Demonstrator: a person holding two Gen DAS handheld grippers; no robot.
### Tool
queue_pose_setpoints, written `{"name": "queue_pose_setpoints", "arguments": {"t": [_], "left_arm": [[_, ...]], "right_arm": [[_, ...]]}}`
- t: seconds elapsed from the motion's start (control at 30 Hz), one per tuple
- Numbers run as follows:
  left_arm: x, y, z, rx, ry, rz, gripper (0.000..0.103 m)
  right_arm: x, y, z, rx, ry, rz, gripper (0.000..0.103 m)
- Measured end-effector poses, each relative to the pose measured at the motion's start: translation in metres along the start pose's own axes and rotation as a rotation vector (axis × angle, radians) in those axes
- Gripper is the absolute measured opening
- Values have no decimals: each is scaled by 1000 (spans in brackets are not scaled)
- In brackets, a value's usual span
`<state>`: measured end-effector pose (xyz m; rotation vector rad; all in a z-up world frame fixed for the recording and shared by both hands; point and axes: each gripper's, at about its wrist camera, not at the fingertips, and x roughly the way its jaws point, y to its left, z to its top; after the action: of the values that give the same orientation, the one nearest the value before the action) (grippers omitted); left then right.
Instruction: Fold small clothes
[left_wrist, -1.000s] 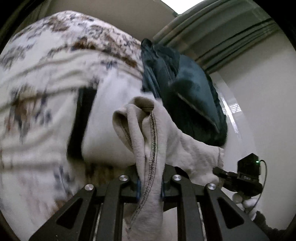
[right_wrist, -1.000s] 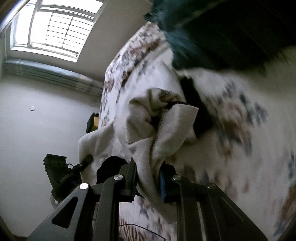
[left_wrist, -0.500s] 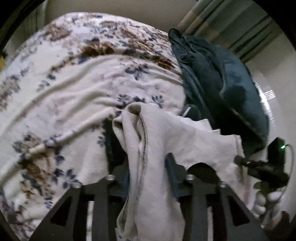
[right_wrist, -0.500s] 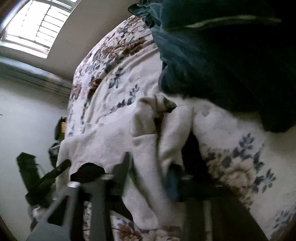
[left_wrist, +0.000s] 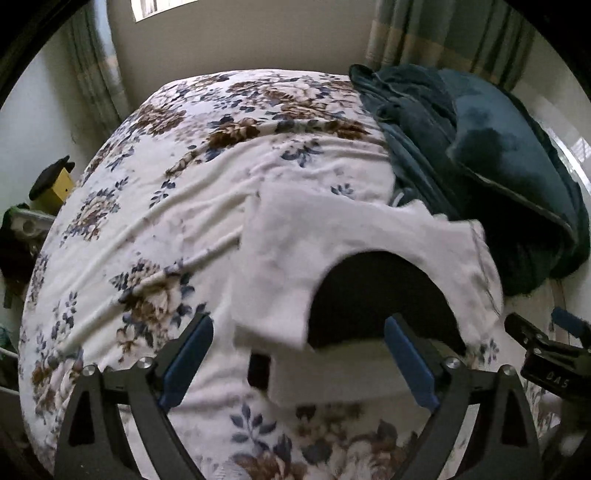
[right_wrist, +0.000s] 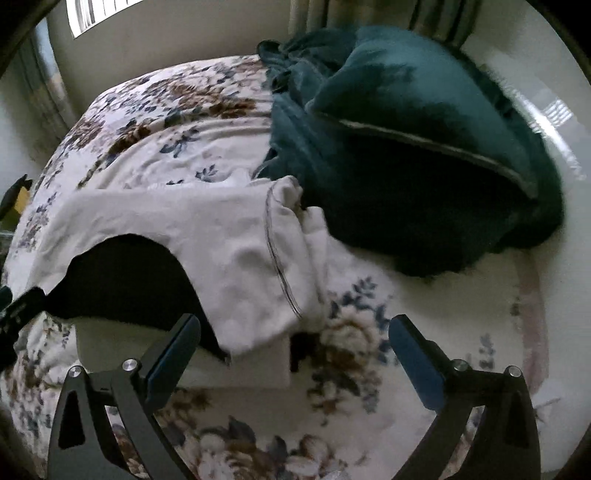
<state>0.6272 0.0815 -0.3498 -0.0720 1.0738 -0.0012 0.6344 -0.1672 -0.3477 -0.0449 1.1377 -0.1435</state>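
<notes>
A small white garment (left_wrist: 291, 258) with a dark inner opening lies spread on the floral bedspread (left_wrist: 159, 192). My left gripper (left_wrist: 295, 362) is open and empty, its blue-padded jaws wide apart just short of the garment's near-left edge. In the right wrist view the same garment (right_wrist: 229, 240) lies flat with a stitched hem bunched at its right end. My right gripper (right_wrist: 291, 362) is open and empty near the garment's right corner. A white rectangular piece (right_wrist: 240, 365) lies under the garment's near edge.
A dark teal blanket and pillow (left_wrist: 498, 155) are heaped at the right of the bed, touching the garment's far corner. Curtains and a wall stand behind the bed. A yellow and black object (left_wrist: 55, 181) sits off the bed's left side.
Both grippers were shut on bunched ends of the white garment held up over the bed. Now both have opened and pulled back, and the garment lies spread on the bedspread.
</notes>
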Motion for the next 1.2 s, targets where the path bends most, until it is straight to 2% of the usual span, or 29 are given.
{"name": "queue_pose_setpoints", "arguments": {"t": [0.13, 0.23, 0.47, 0.83, 1.07, 1.2], "left_arm": [[-33, -14, -12, 23, -15, 15, 95], [-64, -20, -19, 34, -37, 14, 95], [-162, -30, -44, 51, -103, 13, 95], [-301, -34, -88, 55, -211, 5, 95], [-365, -34, -118, 42, -260, -8, 95], [-386, -34, -131, 39, -276, -17, 95]], "right_arm": [[-45, -8, -15, 32, -29, -17, 103], [-95, -14, -26, 34, -78, -36, 103], [-207, -33, -56, 46, -170, -35, 103], [-385, -68, -125, 71, -316, -12, 103], [-465, -81, -163, 72, -380, 7, 103], [-500, -83, -182, 63, -408, 21, 103]]}}
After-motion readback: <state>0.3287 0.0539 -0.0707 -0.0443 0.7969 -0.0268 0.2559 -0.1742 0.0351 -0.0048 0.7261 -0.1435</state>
